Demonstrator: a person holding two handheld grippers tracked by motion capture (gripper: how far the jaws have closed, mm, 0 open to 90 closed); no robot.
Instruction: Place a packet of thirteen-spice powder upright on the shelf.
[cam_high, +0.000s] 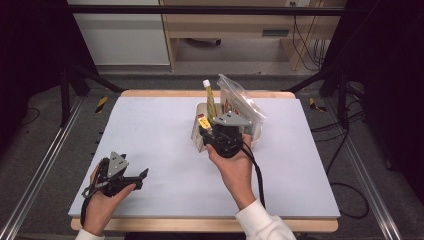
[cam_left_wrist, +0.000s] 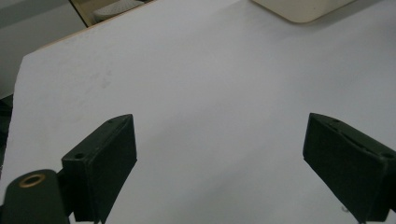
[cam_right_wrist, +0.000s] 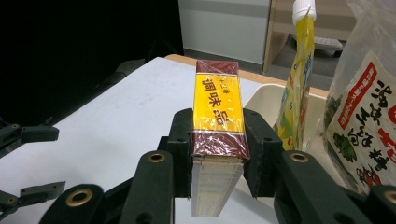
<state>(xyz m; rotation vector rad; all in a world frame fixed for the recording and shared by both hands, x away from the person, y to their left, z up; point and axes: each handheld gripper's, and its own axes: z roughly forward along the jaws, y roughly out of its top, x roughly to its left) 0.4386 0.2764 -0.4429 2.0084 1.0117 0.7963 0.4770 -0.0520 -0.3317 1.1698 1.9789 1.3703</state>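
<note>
A dark red and yellow box (cam_right_wrist: 218, 116) with printed characters stands upright between the jaws of my right gripper (cam_right_wrist: 218, 149), which is shut on its sides. From above, this box (cam_high: 202, 123) is held by the right gripper (cam_high: 205, 132) at the left edge of a cream bin (cam_high: 256, 134). In the bin stand a yellow pouch (cam_high: 210, 98) with a white cap and a clear bag (cam_high: 241, 101) with a red and white label. My left gripper (cam_high: 141, 179) rests near the table's front left, with nothing between its open jaws (cam_left_wrist: 219, 158).
A pale grey mat (cam_high: 160, 130) covers the wooden table. The bin's rim (cam_right_wrist: 261, 99) lies just right of the held box, with the pouch (cam_right_wrist: 297, 84) and bag (cam_right_wrist: 369, 116) behind it. A corner of the bin (cam_left_wrist: 303, 9) lies far ahead of the left gripper. Black frame rails flank the table.
</note>
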